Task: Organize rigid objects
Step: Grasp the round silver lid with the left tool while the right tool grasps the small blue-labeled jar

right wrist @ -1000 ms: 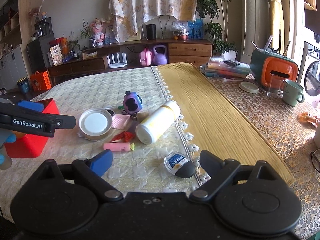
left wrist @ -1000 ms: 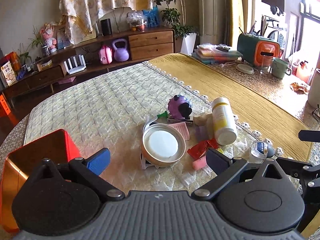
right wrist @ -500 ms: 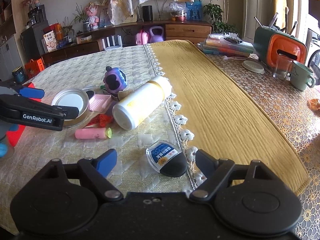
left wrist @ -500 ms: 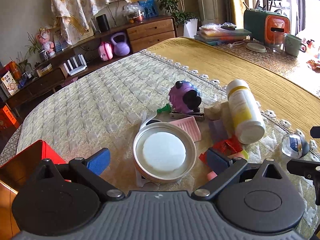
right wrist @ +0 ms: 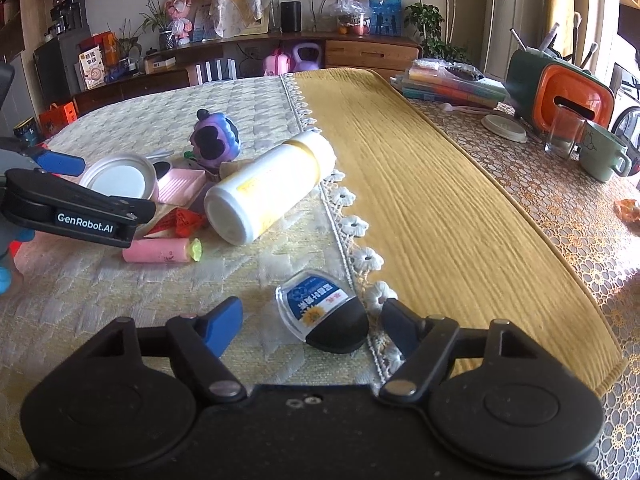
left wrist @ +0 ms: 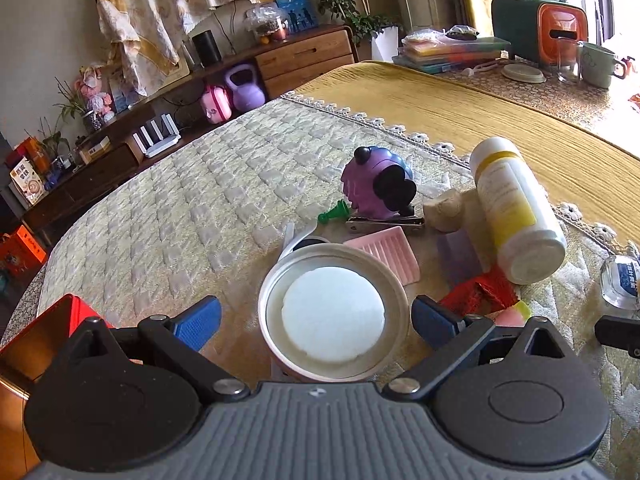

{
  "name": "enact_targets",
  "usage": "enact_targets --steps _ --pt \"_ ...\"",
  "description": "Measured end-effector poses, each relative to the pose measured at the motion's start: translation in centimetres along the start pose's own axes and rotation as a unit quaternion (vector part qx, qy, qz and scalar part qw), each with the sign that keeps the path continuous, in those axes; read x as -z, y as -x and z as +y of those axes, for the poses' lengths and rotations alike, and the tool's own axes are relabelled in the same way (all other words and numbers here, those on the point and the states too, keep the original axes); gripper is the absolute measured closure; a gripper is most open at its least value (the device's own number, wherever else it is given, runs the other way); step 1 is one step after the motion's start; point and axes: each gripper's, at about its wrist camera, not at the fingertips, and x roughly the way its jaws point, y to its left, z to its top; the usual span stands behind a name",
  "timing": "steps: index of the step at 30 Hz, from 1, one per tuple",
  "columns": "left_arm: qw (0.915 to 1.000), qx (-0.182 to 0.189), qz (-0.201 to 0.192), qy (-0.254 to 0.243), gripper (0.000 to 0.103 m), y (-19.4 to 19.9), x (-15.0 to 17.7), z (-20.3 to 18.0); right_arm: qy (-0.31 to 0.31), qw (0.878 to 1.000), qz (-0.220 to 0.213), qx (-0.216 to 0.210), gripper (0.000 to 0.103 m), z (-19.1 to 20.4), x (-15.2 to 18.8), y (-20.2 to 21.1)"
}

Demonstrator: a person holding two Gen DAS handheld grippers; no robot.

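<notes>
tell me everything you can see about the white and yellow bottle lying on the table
The bottle is a smooth plastic-looking cylinder, white with a yellow label and a yellow band below its white cap. It lies on its side on the quilted cloth, closed, flat base toward the right-wrist camera, cap toward the lace edging. Its base end sits against the red wrapper; a beige lump is beside it. Neither tool touches it.

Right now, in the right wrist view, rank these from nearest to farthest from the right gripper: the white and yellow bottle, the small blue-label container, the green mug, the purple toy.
1. small blue-label container, between the closing jaws of the right gripper.
2. white and yellow bottle, lying ahead, slightly left.
3. purple toy, behind the bottle, left.
4. green mug, far right.
</notes>
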Motion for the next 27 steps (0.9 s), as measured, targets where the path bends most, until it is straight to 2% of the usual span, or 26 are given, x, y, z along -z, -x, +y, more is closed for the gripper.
enact_targets --steps 7,9,10,11,18,27 --pt "1.0 -0.006 0.002 0.0 0.011 -0.2 0.1 0.0 0.007 1.0 -0.01 0.016 0.045 0.2 -0.1 0.1" --pt "1.0 -0.003 0.001 -0.001 0.018 -0.1 0.1 0.0 0.006 1.0 -0.012 0.019 0.055 0.1 -0.1 0.2" --pt "1.0 -0.002 0.0 -0.001 0.024 -0.1 0.1 0.0 0.006 1.0 -0.013 0.02 0.056 0.1 -0.1 0.2" --pt "1.0 -0.003 0.0 -0.002 0.025 0.0 0.1 0.0 0.006 1.0 -0.013 0.019 0.056 0.1 -0.1 0.3" --pt "0.9999 -0.002 0.005 0.015 0.025 0.3 0.2 0.7 0.002 1.0 -0.016 0.018 0.056 0.3 -0.2 0.8" --pt "0.9972 0.011 0.014 0.072 0.025 2.8 0.6 3.1 0.012 0.999 -0.033 0.003 0.056 2.0 -1.1 3.1"
